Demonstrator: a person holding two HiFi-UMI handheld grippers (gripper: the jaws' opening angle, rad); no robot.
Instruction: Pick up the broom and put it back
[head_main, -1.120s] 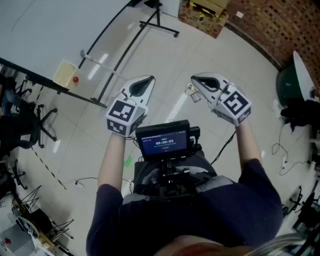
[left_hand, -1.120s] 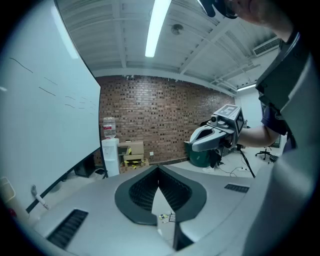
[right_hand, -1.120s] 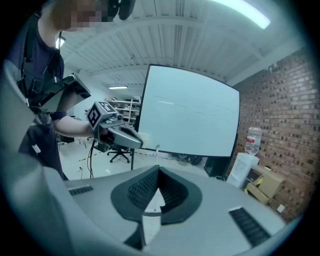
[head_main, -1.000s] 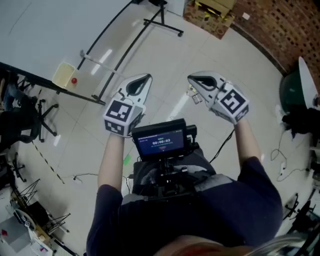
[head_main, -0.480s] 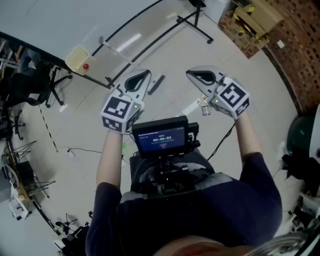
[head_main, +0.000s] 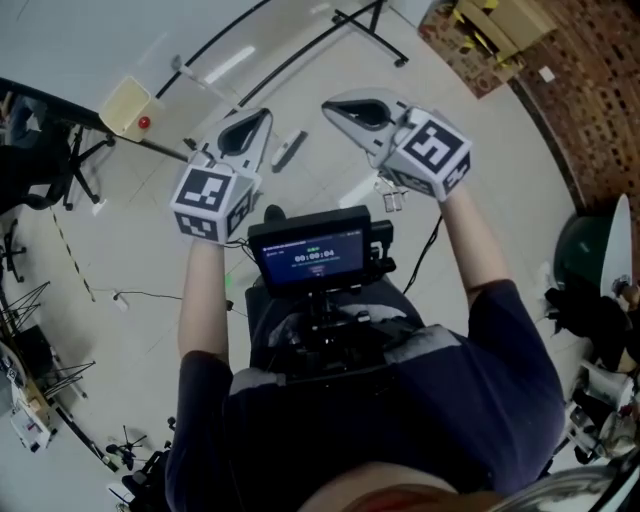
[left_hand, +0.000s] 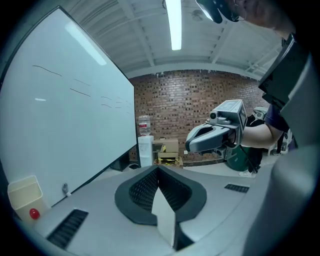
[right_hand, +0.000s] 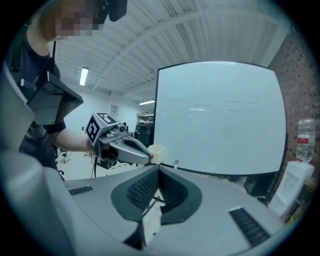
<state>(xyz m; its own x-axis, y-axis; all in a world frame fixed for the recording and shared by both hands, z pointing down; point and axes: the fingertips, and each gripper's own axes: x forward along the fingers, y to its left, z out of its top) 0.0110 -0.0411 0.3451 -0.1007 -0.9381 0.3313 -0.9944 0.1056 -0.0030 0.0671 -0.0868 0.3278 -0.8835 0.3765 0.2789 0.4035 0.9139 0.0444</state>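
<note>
Nearest to us is our own dark-sleeved torso (head_main: 400, 420), and just ahead of it the chest-mounted screen (head_main: 312, 255) glows with a blue readout. Both bare forearms reach forward past it.

The left gripper (head_main: 263, 114) is clenched: in the left gripper view its ribbed pads meet edge to edge with nothing caught in them. The right gripper (head_main: 329, 103) is likewise closed and empty. In the right gripper view its pads touch at the tip, and only floor shows through the slit lower down. The two grippers are side by side above the pale floor (head_main: 500, 160), near each other but apart. Both point away from us, each with its marker cube towards the wrist.

On the floor, between their tips in the head view, lies a short grey bar (head_main: 288, 150); we cannot tell what it is. We cannot pick out the broom with certainty in any view, and neither gripper holds it.

Farther off on the left stands a large whiteboard (head_main: 70, 40) on a black stand (head_main: 385, 50). A cream box (head_main: 125, 104) bearing a red dot sits at the board's lower edge. A dark office chair (head_main: 40, 180) is at the far left. Farthest away on the right, cardboard boxes (head_main: 495, 30) sit against a brick wall (head_main: 600, 80), and a white water dispenser (left_hand: 145, 150) stands by it
</note>
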